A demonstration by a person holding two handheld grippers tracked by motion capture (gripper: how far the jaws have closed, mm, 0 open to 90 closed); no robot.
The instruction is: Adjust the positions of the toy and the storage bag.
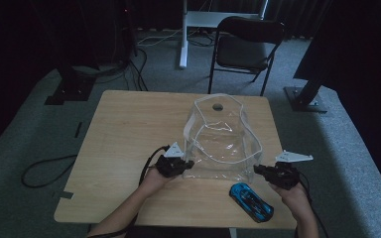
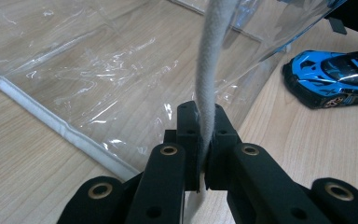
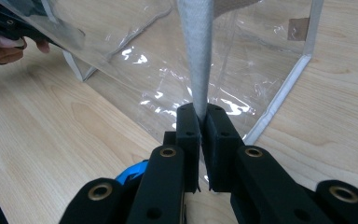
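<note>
Holding the clear bag (image 1: 218, 148) open now: left gripper (image 2: 207, 140) pinching one white strap (image 2: 209, 70), right gripper (image 3: 200, 140) pinching the other strap (image 3: 196, 56). Next, probably, letting go to pick up the blue car (image 1: 251, 196).

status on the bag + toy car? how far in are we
Done: both handles are gripped. The left gripper is shut on one white strap, the right gripper on the other strap, and the clear bag stands open-topped. In hand: holding the mouth apart. Left: the blue toy car lies on the table beside the bag, not yet inside.
</note>
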